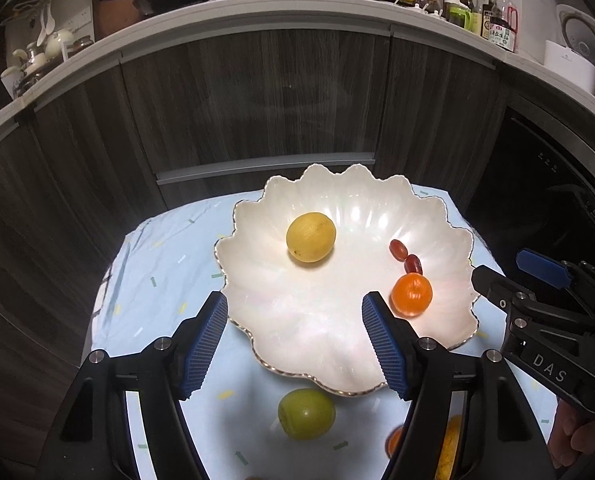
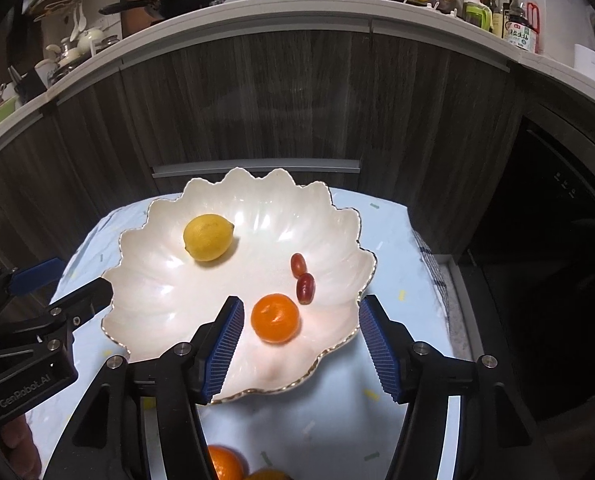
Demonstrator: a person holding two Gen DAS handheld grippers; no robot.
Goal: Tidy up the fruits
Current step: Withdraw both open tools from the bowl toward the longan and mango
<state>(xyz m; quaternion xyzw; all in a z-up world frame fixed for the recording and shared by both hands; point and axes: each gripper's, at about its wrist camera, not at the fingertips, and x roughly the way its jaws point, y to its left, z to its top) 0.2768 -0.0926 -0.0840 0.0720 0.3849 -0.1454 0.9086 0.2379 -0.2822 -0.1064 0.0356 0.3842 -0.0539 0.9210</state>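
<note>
Scalloped white dish (image 1: 437, 220) on the table (image 1: 169, 248), taken as landmark. Inside it lie a lemon (image 1: 310, 237) toward the far left, two grapes (image 1: 405, 256) toward the right, and a mandarin (image 1: 411, 294) just on the near side of the grapes. Outside the dish, on its near side, rest a green fruit (image 1: 306, 413) and at least two more orange fruits (image 2: 224, 462), partly hidden. The left gripper (image 1: 295, 344) hangs over the dish's near rim, jaws spread wide and empty. The right gripper (image 2: 299, 344) stands likewise over the near rim, jaws apart around nothing, the mandarin just beyond them. Judged progress: roughly half done; the fruits on the table remain to be placed.
</note>
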